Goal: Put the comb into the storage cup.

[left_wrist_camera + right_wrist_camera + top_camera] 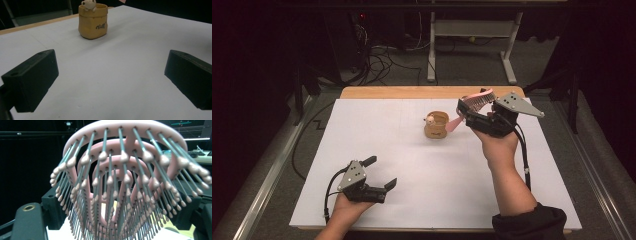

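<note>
A pink hairbrush [476,102] with grey pink-tipped bristles [120,187] is gripped at its head by my right gripper [469,111], held above the table's far right. Its pink handle slants down toward a small tan cup [436,125] that has a tiny figure on its rim. The same cup [93,21] stands upright ahead in the left gripper view. My left gripper [379,172] rests low near the table's front left, its jaws spread wide with nothing between them.
White paper [412,165] covers the wooden table [412,92]. Beyond the far edge are a white desk frame [472,40] and a tangle of cables [377,62] on the floor. Metal rails run along both sides.
</note>
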`<action>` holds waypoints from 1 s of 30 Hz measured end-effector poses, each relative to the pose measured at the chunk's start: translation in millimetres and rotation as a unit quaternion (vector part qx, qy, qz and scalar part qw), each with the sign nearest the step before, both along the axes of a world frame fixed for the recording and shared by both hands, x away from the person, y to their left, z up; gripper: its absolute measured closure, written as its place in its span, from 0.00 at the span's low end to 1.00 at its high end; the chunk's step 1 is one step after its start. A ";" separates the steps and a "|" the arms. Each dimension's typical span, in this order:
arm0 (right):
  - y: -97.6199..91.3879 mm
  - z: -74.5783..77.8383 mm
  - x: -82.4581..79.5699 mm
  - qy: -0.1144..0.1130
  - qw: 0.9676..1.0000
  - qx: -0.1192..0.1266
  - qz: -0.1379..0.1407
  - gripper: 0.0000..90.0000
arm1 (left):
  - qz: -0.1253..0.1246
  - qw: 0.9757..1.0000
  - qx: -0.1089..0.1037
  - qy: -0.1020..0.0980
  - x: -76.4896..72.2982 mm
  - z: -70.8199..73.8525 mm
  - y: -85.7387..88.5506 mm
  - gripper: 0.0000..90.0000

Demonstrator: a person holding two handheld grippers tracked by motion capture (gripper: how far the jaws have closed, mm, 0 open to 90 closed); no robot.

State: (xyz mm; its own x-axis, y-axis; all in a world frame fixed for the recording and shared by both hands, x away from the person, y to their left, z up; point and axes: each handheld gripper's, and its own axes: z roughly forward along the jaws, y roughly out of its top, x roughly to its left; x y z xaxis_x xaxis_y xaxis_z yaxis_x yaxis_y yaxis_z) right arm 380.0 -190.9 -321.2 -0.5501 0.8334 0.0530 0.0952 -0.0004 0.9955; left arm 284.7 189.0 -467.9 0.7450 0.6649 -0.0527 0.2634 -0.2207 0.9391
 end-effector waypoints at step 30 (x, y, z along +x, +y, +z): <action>27.2 -10.4 47.5 0.008 1.000 0.008 -0.019 0.23 | 0.000 1.000 -0.009 0.000 -0.4 0.0 2.2 0.00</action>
State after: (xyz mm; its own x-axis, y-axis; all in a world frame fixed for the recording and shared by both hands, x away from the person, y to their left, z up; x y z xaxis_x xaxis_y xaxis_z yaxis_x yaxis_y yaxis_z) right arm 427.5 -163.7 -331.6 -0.5171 0.8526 0.0750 0.1098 -0.0209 0.9937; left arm 284.2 191.2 -467.8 0.7444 0.6646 -0.0642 0.2629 -0.2034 0.9431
